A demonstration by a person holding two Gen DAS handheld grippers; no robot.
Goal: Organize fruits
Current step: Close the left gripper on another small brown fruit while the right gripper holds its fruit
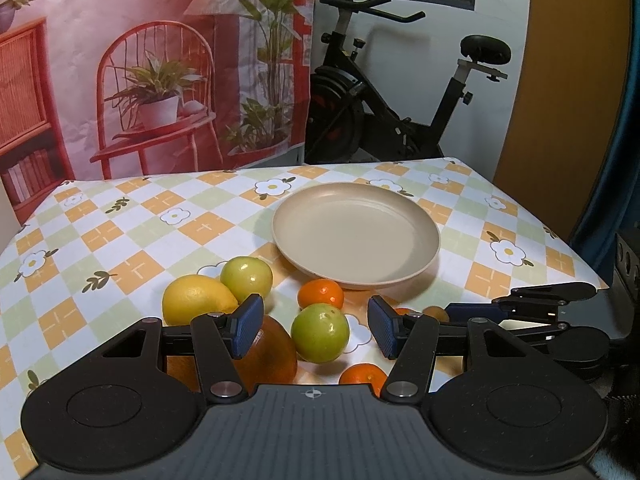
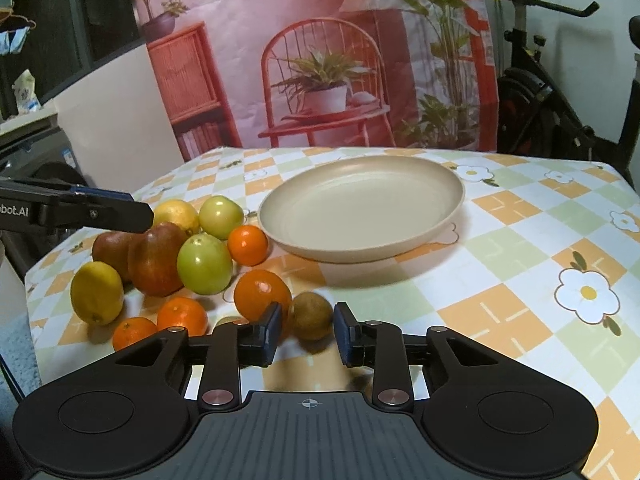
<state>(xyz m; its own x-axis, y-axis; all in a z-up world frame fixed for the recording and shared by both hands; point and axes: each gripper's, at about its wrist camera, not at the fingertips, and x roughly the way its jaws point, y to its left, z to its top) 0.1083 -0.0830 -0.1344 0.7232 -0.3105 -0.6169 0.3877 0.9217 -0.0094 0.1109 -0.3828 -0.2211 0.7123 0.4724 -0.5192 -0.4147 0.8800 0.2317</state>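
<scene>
Plate (image 2: 360, 208) empty, nothing sorted yet. All fruit piled on cloth (image 2: 520, 240) left of plate. Right gripper (image 2: 306, 330) clamped on kiwi (image 2: 312, 316), kiwi on table near plate's front edge. Left gripper (image 1: 316, 326) half open over green apple (image 1: 320, 332), pads not touching. Whole pile left to move.

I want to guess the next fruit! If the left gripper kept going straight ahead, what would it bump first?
Probably the green apple: it sits between the open left gripper fingers, just ahead. Depth is hard to judge; the beige plate lies farther on.
</scene>
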